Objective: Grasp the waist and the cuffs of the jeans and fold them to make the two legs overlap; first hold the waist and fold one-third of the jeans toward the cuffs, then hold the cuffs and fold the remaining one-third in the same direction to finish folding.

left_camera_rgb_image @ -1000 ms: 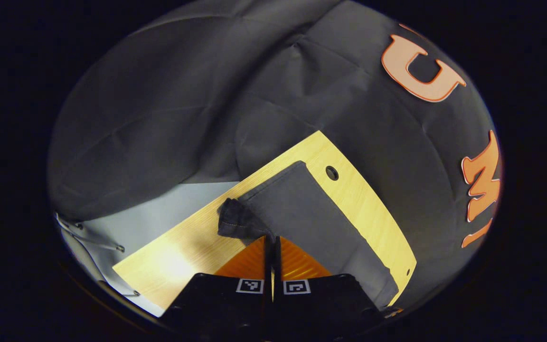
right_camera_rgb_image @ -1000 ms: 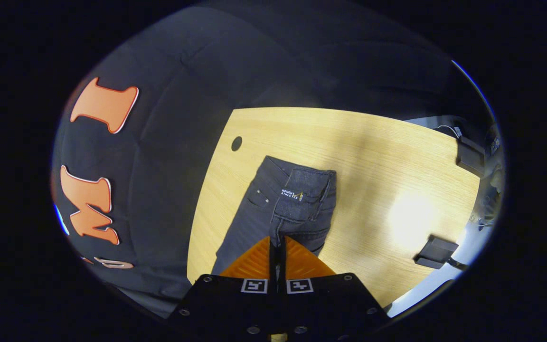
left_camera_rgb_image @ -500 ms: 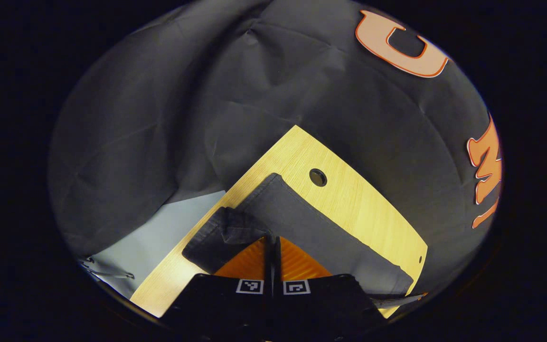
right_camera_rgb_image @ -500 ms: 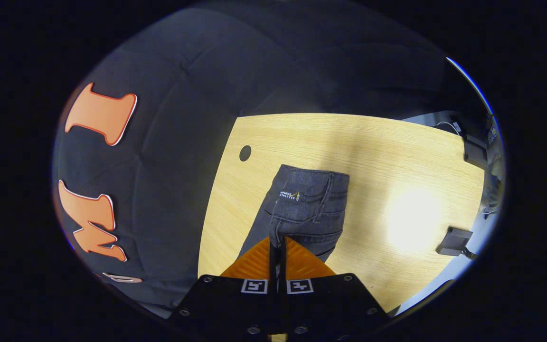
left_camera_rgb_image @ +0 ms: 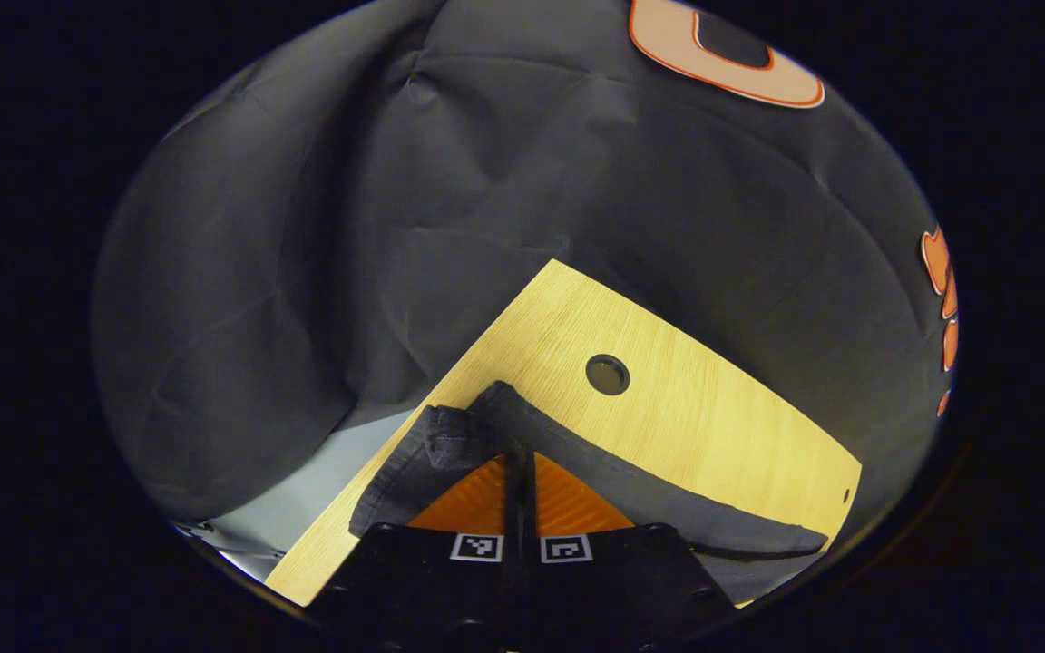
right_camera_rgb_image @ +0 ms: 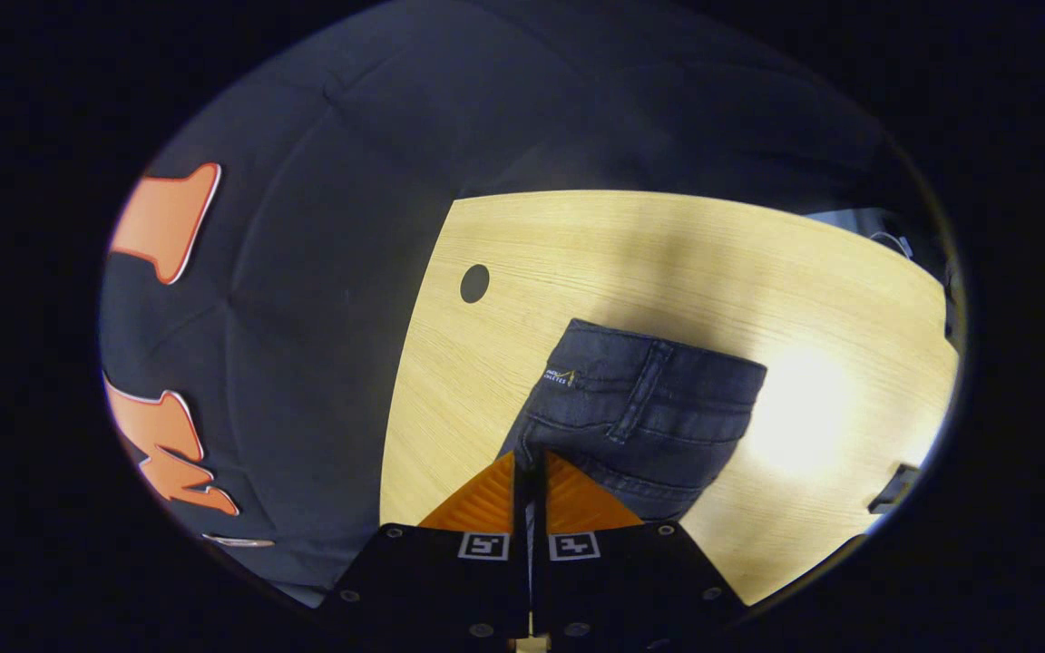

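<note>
Dark grey jeans (right_camera_rgb_image: 640,413) lie on a light wooden table (right_camera_rgb_image: 668,263). In the right gripper view the waistband end with its belt loop spreads just beyond my right gripper (right_camera_rgb_image: 530,461), whose fingers are shut on the denim at the near edge. In the left gripper view the cuff end of the jeans (left_camera_rgb_image: 450,444) is bunched at the tip of my left gripper (left_camera_rgb_image: 517,456), which is shut on it. From there a flat leg runs off to the right along the table (left_camera_rgb_image: 713,426).
A round cable hole (left_camera_rgb_image: 607,375) sits in the table near the jeans; the hole (right_camera_rgb_image: 474,283) is beyond the waist in the right gripper view. A small dark object (right_camera_rgb_image: 893,490) lies at the table's right edge. Black cloth walls (left_camera_rgb_image: 305,227) close in behind.
Both grippers have kept their hold and moved with the denim. The waist end has flattened and spread rightward in the right gripper view; the leg in the left gripper view has dropped lower and looks narrower.
</note>
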